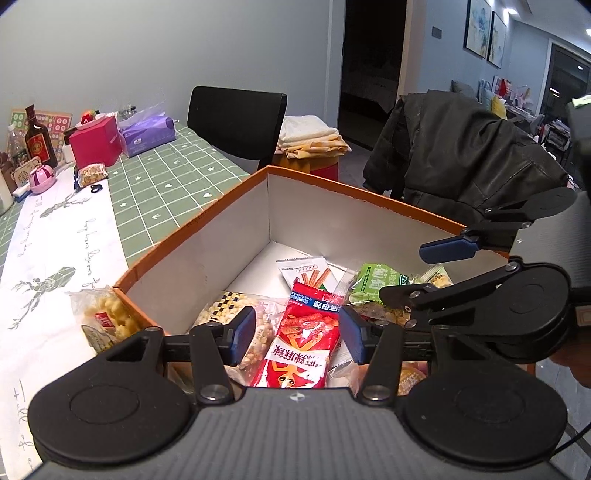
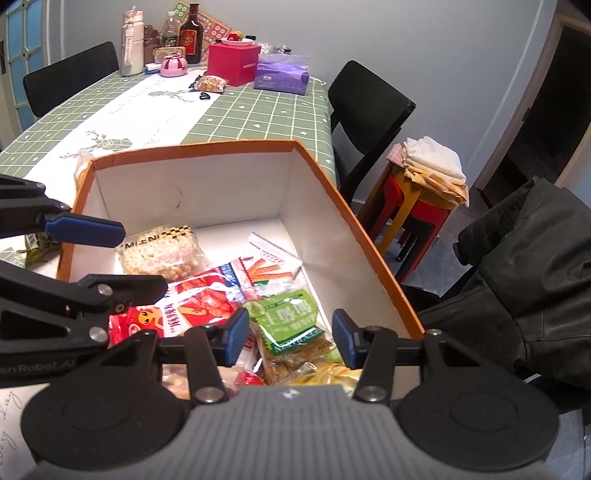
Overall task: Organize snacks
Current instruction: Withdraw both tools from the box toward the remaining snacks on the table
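An orange box with a white inside [image 1: 221,258] [image 2: 207,192] stands at the table's edge and holds several snack packs. Among them are a red strips pack [image 1: 306,339] [image 2: 199,306], a green pack [image 1: 369,284] [image 2: 291,321], a white stick-snack pack [image 1: 303,269] [image 2: 269,262] and a puffed-grain pack [image 1: 229,314] [image 2: 162,251]. My left gripper [image 1: 297,334] [image 2: 118,256] hovers open over the red pack, its pads clear of it. My right gripper [image 2: 290,339] [image 1: 424,271] hangs open above the green pack, holding nothing. A pack of yellow puffs [image 1: 107,321] lies on the table outside the box's left wall.
Another snack pack [image 1: 90,175] [image 2: 210,83] lies far down the green checked tablecloth, near a pink box [image 2: 232,62], a purple tissue pack [image 2: 282,77] and a dark bottle [image 2: 191,35]. Black chairs [image 2: 365,107], a stool with folded cloths [image 2: 432,166] and a dark jacket [image 2: 517,288] stand to the right.
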`<state>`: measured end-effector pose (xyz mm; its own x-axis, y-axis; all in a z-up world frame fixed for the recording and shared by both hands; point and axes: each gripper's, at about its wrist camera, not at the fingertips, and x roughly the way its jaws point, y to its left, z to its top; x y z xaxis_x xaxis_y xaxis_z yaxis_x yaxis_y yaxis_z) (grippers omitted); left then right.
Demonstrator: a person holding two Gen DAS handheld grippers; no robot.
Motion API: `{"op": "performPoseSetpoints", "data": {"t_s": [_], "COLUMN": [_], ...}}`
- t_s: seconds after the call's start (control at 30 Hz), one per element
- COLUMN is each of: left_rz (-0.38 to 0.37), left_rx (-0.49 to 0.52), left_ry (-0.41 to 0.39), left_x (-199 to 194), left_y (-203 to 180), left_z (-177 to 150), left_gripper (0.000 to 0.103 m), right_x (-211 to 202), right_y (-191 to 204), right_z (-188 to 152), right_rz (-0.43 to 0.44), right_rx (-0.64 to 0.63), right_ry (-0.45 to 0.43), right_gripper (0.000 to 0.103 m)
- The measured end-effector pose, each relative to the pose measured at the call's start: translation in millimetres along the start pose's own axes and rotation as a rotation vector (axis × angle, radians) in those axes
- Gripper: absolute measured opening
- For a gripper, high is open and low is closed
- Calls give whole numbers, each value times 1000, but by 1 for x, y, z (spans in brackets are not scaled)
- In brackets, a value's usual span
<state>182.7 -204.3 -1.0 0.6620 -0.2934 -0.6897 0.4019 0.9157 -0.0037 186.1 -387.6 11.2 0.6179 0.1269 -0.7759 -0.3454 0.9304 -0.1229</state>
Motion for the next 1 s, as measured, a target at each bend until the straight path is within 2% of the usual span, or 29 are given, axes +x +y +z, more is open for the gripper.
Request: {"op": "performPoseSetpoints", "data": {"t_s": [0.47,0.63,1.0], "left_rz": [27,41,99], "left_rx": [-39,-36,-104], "left_ry": [-33,-45,-56], "left_x": [-25,-36,-59], "left_y": [28,40,86], "left_z": [-6,-11,-24], "left_gripper": [65,65,66], "right_x": [-10,-13,-17], "right_y": [19,37,81], "right_z": [11,20,39], "right_rz": [11,28,62], "right_rx": [-14,-37,-96], "right_ry": [-31,-48,-74], "right_gripper": [49,49,49]}}
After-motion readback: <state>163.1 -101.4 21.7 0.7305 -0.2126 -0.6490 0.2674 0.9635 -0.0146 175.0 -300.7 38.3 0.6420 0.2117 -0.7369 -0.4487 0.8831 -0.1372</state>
